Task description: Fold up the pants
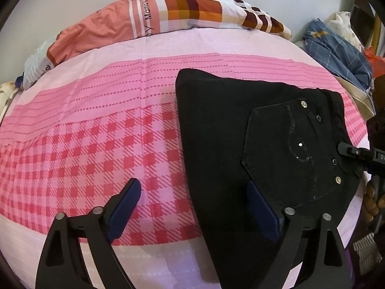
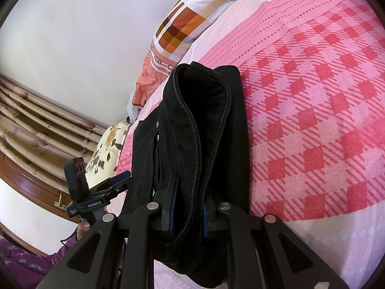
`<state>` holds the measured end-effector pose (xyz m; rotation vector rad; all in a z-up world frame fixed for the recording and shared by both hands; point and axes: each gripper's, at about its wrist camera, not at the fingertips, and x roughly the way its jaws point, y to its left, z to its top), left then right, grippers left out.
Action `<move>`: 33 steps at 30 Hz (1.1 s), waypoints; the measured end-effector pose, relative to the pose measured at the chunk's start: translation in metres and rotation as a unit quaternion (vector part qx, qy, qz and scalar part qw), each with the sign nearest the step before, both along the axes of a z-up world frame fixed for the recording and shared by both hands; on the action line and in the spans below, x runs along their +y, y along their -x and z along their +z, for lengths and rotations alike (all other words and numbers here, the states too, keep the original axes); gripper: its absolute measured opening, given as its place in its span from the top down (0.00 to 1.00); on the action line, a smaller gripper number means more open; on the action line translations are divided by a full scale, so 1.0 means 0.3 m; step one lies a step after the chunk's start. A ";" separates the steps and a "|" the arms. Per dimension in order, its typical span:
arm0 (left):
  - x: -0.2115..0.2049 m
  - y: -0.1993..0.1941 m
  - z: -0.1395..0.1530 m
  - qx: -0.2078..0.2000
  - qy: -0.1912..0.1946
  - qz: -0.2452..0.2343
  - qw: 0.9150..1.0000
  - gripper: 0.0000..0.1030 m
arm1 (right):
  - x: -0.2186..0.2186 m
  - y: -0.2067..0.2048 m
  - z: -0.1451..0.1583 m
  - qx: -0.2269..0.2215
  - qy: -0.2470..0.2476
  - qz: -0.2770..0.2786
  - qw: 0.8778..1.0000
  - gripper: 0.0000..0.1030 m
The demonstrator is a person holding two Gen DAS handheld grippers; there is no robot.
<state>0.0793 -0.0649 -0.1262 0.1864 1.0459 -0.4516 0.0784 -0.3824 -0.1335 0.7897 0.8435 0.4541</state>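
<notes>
Bare bedsheet (image 1: 96,125) left of pants (image 1: 216,144); pillow (image 1: 168,12) behind.

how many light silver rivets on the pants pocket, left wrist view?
2 on the black pants: upper rivet at the pocket's top corner, lower rivet near its bottom corner. Darker studs sit between them; folds may hide more.

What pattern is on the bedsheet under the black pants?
The bedsheet has pink and red checks, with pink dotted stripes further back; the left wrist view shows it best.

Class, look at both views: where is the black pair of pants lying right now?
The black pants lie folded on the pink checked bedsheet, right of centre in the left wrist view; the right claw pinches their near edge.
</notes>
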 end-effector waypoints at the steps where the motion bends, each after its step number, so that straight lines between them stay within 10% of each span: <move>1: -0.001 -0.002 0.000 0.000 -0.001 0.000 1.000 0.12 | 0.000 0.000 0.000 0.000 0.000 0.000 1.000 0.88; 33: -0.035 -0.072 -0.028 0.016 -0.030 -0.056 0.998 0.01 | -0.001 -0.006 0.006 0.008 -0.009 -0.008 1.000 0.88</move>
